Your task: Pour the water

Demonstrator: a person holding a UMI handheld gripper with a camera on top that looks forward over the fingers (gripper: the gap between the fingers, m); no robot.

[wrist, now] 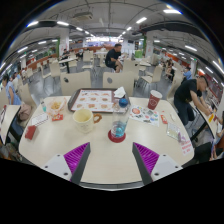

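Gripper view: your tongs (111,158) spread wide, purple pads (75,155) well apart, nothing held, nothing touched. Bare counter (110,165) between fingers. Just ahead, beyond fingertips: clear water bottle (120,122) with blue cap, upright on red coaster (117,136); water level not readable. Left of bottle: mug (84,118), contents unclear. Right, further back: red cup (154,99). Behind bottle: tray (94,99). Far left: bowl (55,104). People seated at tables beyond.

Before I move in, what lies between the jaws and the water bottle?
In the gripper view, only bare table separates the open gripper from the water bottle on its red coaster.
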